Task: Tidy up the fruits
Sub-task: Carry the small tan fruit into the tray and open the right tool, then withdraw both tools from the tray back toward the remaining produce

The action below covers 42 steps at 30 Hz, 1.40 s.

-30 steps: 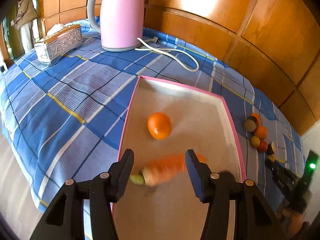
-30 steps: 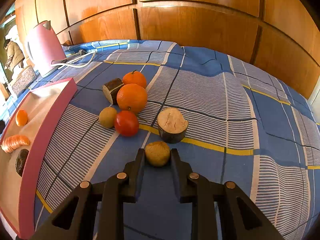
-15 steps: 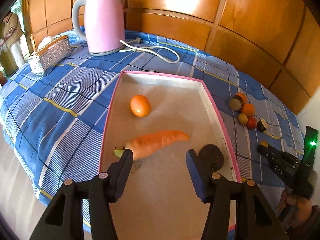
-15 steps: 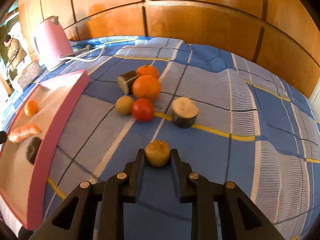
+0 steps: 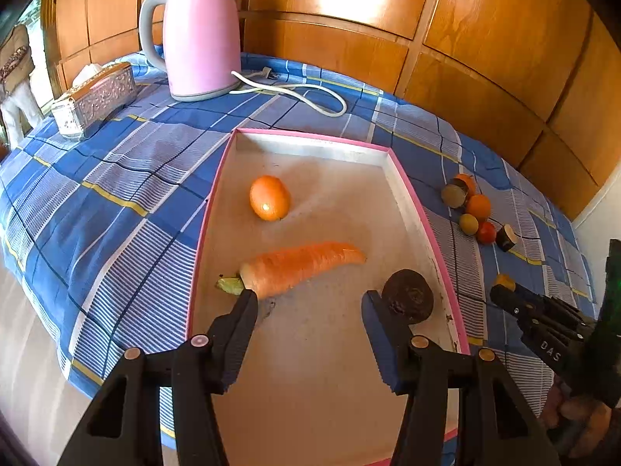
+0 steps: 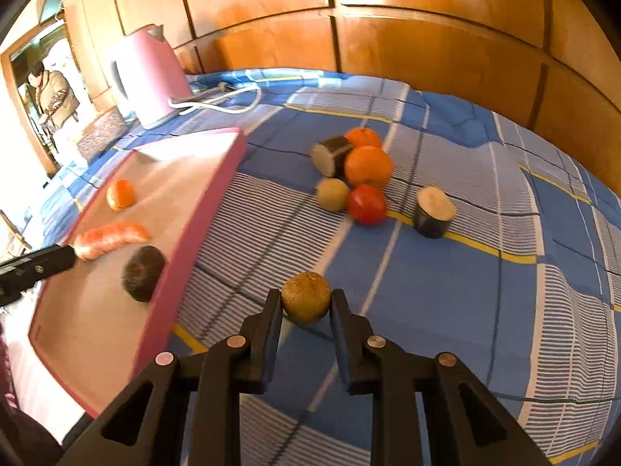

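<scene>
A pink-rimmed tray (image 5: pixel 411 194) (image 6: pixel 209 202) lies on the blue checked cloth. It holds an orange (image 5: pixel 269 198), a carrot (image 5: pixel 299 266) and a dark round fruit (image 5: pixel 409 299). My left gripper (image 5: pixel 308 306) is open and empty above the tray's near half. My right gripper (image 6: pixel 306 303) is shut on a small brown round fruit (image 6: pixel 306 297), held above the cloth right of the tray. A cluster of fruit lies on the cloth beyond: two oranges (image 6: pixel 368 165), a red fruit (image 6: pixel 366 204), a yellow-green fruit (image 6: pixel 332 194) and two dark cut pieces (image 6: pixel 432 211).
A pink kettle (image 5: pixel 198 35) with a white cord (image 5: pixel 295 91) stands at the back left. A silver tissue box (image 5: pixel 95 97) sits left of it. Wood panelling backs the table. A person (image 6: pixel 52 95) stands in the doorway at far left.
My left gripper has let go of the carrot and drawn back; the carrot now lies in the tray. My right gripper has lifted the brown fruit and carried it left toward the tray.
</scene>
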Each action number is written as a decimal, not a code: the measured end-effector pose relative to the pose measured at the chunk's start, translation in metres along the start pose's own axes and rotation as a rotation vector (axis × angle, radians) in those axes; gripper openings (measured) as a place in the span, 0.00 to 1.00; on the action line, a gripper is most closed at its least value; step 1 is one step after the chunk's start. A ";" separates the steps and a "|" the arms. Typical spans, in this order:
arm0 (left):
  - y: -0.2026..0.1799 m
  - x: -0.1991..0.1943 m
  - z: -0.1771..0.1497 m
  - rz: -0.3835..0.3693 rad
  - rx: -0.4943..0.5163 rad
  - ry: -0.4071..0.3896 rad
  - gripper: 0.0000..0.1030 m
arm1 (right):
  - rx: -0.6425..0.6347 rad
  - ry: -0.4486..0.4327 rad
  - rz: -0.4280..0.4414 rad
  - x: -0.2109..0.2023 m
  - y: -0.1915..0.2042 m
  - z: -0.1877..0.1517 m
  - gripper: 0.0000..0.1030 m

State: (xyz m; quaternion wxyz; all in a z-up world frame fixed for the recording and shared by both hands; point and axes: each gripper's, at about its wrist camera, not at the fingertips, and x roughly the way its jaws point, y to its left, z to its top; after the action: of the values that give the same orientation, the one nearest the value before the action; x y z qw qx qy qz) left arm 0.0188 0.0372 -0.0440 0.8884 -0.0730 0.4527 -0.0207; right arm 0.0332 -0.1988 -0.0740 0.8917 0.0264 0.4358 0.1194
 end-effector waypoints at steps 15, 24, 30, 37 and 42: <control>0.016 -0.003 0.003 0.003 -0.041 -0.014 0.55 | -0.138 -0.014 0.171 0.001 0.077 0.046 0.24; 0.021 -0.001 0.002 0.006 -0.043 -0.006 0.55 | -0.160 0.023 0.168 0.029 0.103 0.061 0.33; 0.021 0.000 0.002 0.000 -0.037 -0.005 0.55 | -0.131 0.002 0.142 0.018 0.096 0.050 0.36; 0.011 -0.002 0.002 -0.001 -0.013 -0.002 0.55 | -0.088 -0.023 0.096 0.004 0.080 0.041 0.37; 0.005 -0.004 0.002 0.000 0.004 -0.010 0.55 | -0.050 -0.040 0.071 -0.002 0.068 0.038 0.37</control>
State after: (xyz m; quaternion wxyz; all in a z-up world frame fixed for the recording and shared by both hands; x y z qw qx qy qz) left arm 0.0176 0.0428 -0.0401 0.8907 -0.0715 0.4484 -0.0212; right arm 0.0484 -0.1312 -0.0387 0.8958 0.0220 0.4137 0.1612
